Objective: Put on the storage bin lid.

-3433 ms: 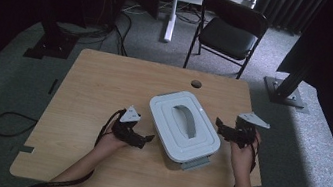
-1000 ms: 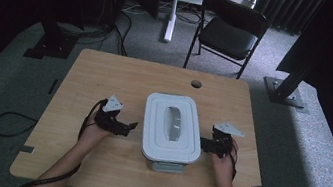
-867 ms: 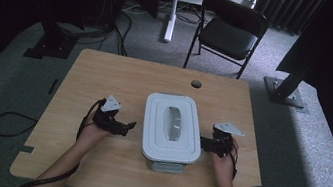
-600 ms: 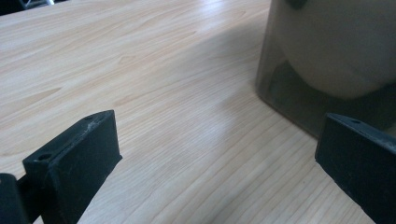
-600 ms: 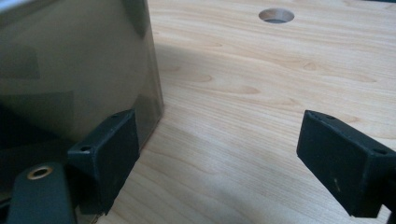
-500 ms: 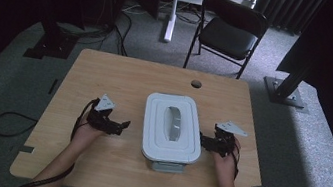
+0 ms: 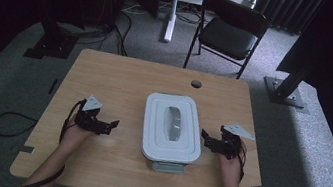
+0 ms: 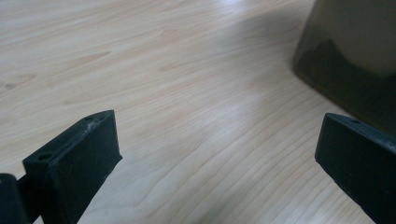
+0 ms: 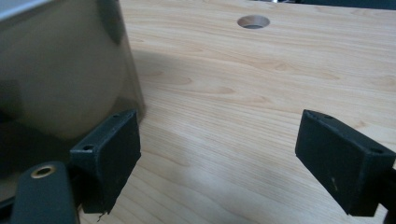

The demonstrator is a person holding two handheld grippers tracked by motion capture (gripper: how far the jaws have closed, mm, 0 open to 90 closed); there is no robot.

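A white lidded storage box [image 7: 171, 131] with a grey handle in its lid stands upright near the middle of the wooden table [image 7: 121, 81]. My left gripper [image 7: 111, 126] rests open on the table well to the left of the box, jaws pointing at it; the box's dark side wall [image 8: 355, 56] shows at the upper right of the left gripper view. My right gripper [image 7: 204, 137] is open just beside the box's right side, holding nothing. In the right gripper view the box wall [image 9: 60, 70] fills the left, close to the left finger [image 9: 109, 156].
A round cable hole [image 7: 196, 84] sits in the table behind the box, also seen from the right gripper as a hole [image 9: 253, 21]. A black chair [image 7: 227, 35] stands beyond the far edge. Cables [image 7: 8, 121] lie on the carpet at left.
The box went from tilted and held between both grippers to flat on the table. My left gripper has since drawn away to the left; the right one stays next to the box.
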